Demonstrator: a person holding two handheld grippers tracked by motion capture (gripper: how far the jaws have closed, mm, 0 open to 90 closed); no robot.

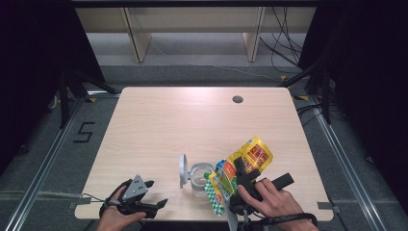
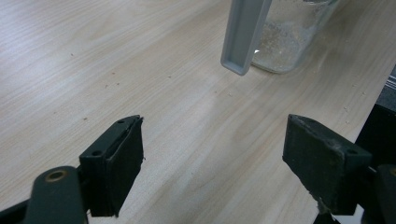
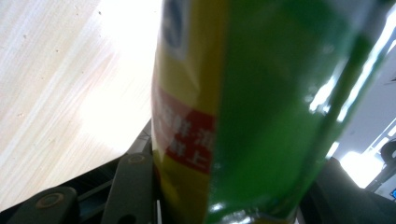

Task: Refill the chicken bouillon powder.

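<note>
A clear glass jar (image 1: 198,180) stands near the table's front edge, and its grey lid (image 1: 183,169) is swung up on its left. In the left gripper view, the jar (image 2: 289,42) and the lid (image 2: 243,37) lie just ahead of the jaws. My left gripper (image 1: 156,192) (image 2: 224,158) rests low on the table to the jar's left, open, with only bare wood between its jaws. My right gripper (image 1: 250,168) (image 3: 233,196) is shut on a yellow and green snack bag (image 1: 255,151) (image 3: 261,93). The bag is held tilted just right of the jar, its lower end close to the jar's mouth.
The wooden table (image 1: 192,125) has a round cable hole (image 1: 237,99) at the back right. Small crumbs dot the wood in front of my left gripper. Wooden shelf legs and cables stand on the floor behind the table.
</note>
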